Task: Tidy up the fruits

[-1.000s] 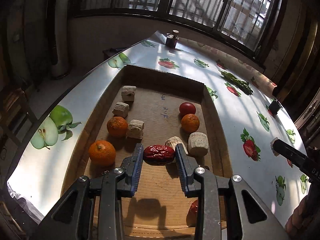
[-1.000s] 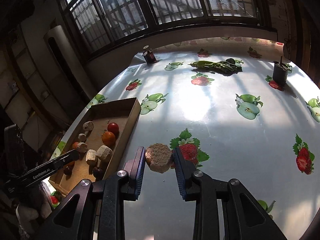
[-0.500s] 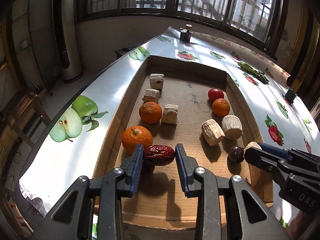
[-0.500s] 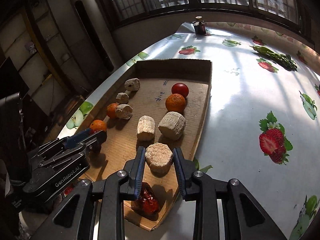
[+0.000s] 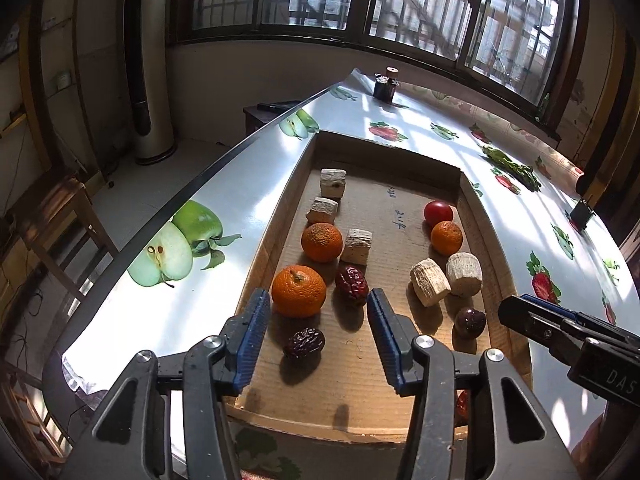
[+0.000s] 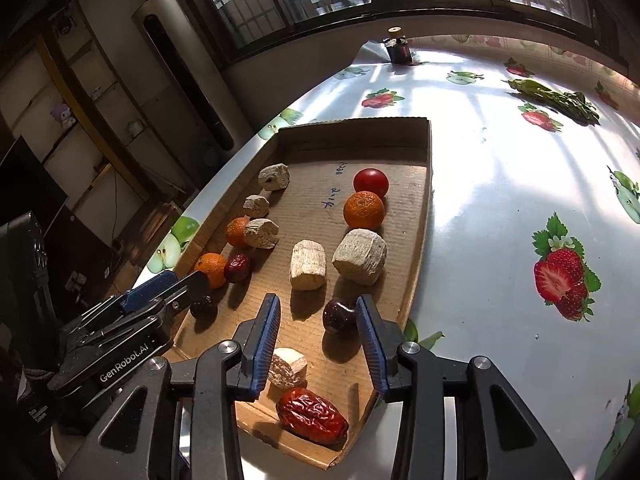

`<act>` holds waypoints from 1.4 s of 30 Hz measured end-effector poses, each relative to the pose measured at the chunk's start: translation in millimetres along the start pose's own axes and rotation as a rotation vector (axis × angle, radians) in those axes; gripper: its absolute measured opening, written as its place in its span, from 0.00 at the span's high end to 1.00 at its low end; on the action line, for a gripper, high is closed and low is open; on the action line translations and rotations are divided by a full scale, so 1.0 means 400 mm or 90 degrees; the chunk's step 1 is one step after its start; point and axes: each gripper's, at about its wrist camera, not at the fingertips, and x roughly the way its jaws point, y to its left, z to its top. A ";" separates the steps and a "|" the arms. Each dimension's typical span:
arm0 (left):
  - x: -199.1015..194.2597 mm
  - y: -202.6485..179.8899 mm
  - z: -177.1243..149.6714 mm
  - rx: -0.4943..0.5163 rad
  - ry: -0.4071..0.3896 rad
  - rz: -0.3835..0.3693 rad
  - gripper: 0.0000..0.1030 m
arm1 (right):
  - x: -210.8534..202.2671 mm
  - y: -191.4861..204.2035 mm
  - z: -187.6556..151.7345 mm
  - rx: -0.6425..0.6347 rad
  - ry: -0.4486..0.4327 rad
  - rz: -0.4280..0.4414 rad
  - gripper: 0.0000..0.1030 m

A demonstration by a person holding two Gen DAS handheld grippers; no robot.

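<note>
A cardboard tray [image 5: 384, 368] [image 6: 312, 148] holds oranges, red dates, a red tomato and several beige chunks. My left gripper [image 5: 314, 336] is open and empty over the tray's near left; a red date [image 5: 352, 286] lies by an orange [image 5: 298, 290], and a dark date [image 5: 304, 343] lies between the fingers. My right gripper [image 6: 316, 334] is open and empty over the tray's near right corner. A beige chunk [image 6: 287, 367] lies below it, next to a red date [image 6: 312, 416] and a dark plum [image 6: 339, 316].
The tray sits at the corner of a table with a shiny fruit-print cloth [image 6: 520, 184]. A green vegetable bunch [image 6: 556, 98], a small dark jar [image 6: 398, 50] and a black clip [image 5: 580, 212] lie farther back. The table edge drops off at left.
My left gripper opened and let the red date drop in the tray beside the orange. My right gripper opened and left the beige chunk in the tray's near corner.
</note>
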 end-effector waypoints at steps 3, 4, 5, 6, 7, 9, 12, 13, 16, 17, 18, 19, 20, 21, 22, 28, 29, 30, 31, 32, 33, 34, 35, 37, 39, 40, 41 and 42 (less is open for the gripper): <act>-0.012 -0.018 0.002 0.014 -0.016 0.022 0.43 | -0.033 -0.023 -0.001 0.029 -0.021 -0.005 0.51; -0.016 -0.026 0.003 0.019 -0.021 0.032 0.40 | -0.044 -0.030 -0.002 0.037 -0.029 -0.008 0.50; -0.021 -0.034 0.004 0.024 -0.027 0.041 0.37 | -0.059 -0.037 -0.004 0.043 -0.040 -0.016 0.49; -0.025 -0.042 0.004 0.028 -0.033 0.049 0.33 | -0.072 -0.042 -0.005 0.047 -0.049 -0.027 0.47; -0.030 -0.048 0.004 0.033 -0.039 0.056 0.31 | -0.083 -0.046 -0.007 0.049 -0.058 -0.039 0.46; -0.040 -0.061 0.005 0.040 -0.050 0.069 0.24 | -0.105 -0.054 -0.011 0.053 -0.076 -0.063 0.38; -0.047 -0.082 0.005 0.051 -0.053 0.077 0.23 | -0.125 -0.066 -0.023 0.053 -0.093 -0.083 0.35; -0.049 -0.087 0.006 0.055 -0.051 0.077 0.23 | -0.128 -0.068 -0.026 0.052 -0.093 -0.088 0.34; -0.054 -0.103 0.006 0.062 -0.051 0.078 0.23 | -0.137 -0.077 -0.034 0.051 -0.093 -0.094 0.34; -0.056 -0.108 0.006 0.064 -0.052 0.077 0.23 | -0.141 -0.079 -0.037 0.051 -0.095 -0.095 0.34; -0.059 -0.113 0.006 0.066 -0.053 0.077 0.23 | -0.145 -0.080 -0.040 0.049 -0.097 -0.097 0.34; -0.061 -0.120 0.006 0.068 -0.054 0.077 0.23 | -0.149 -0.082 -0.044 0.047 -0.099 -0.099 0.34; -0.064 -0.125 0.006 0.070 -0.055 0.077 0.23 | -0.153 -0.083 -0.047 0.045 -0.102 -0.101 0.33; -0.065 -0.129 0.006 0.072 -0.056 0.077 0.23 | -0.157 -0.084 -0.049 0.043 -0.105 -0.104 0.32; -0.067 -0.132 0.006 0.073 -0.056 0.076 0.23 | -0.159 -0.084 -0.050 0.041 -0.106 -0.106 0.32; -0.086 -0.145 0.007 0.070 -0.072 0.074 0.23 | -0.169 -0.085 -0.060 0.029 -0.113 -0.115 0.29; -0.093 -0.145 0.007 0.066 -0.082 0.076 0.23 | -0.170 -0.082 -0.062 0.025 -0.116 -0.120 0.29; -0.107 -0.143 0.007 0.058 -0.101 0.081 0.23 | -0.171 -0.079 -0.064 0.019 -0.117 -0.124 0.29; -0.124 -0.141 0.006 0.049 -0.124 0.087 0.22 | -0.172 -0.075 -0.066 0.013 -0.120 -0.128 0.29; -0.145 -0.139 0.006 0.039 -0.150 0.095 0.17 | -0.174 -0.070 -0.069 0.004 -0.123 -0.133 0.29; -0.169 -0.136 0.004 0.027 -0.179 0.102 0.06 | -0.176 -0.063 -0.072 -0.006 -0.127 -0.138 0.29; -0.191 -0.132 0.001 0.014 -0.207 0.105 0.02 | -0.178 -0.056 -0.074 -0.016 -0.131 -0.144 0.29; -0.209 -0.127 -0.003 0.003 -0.231 0.105 0.00 | -0.180 -0.047 -0.076 -0.027 -0.136 -0.150 0.29; -0.237 -0.114 -0.011 -0.023 -0.266 0.109 0.00 | -0.185 -0.035 -0.079 -0.040 -0.145 -0.154 0.26; -0.241 -0.108 -0.010 -0.027 -0.265 0.111 0.00 | -0.190 -0.032 -0.080 -0.042 -0.152 -0.153 0.22; -0.238 -0.107 -0.008 -0.024 -0.256 0.114 0.00 | -0.191 -0.033 -0.081 -0.042 -0.153 -0.153 0.22; -0.232 -0.107 -0.007 -0.020 -0.245 0.116 0.00 | -0.191 -0.033 -0.082 -0.042 -0.152 -0.155 0.22; -0.225 -0.106 -0.006 -0.016 -0.234 0.116 0.00 | -0.190 -0.035 -0.082 -0.042 -0.151 -0.157 0.22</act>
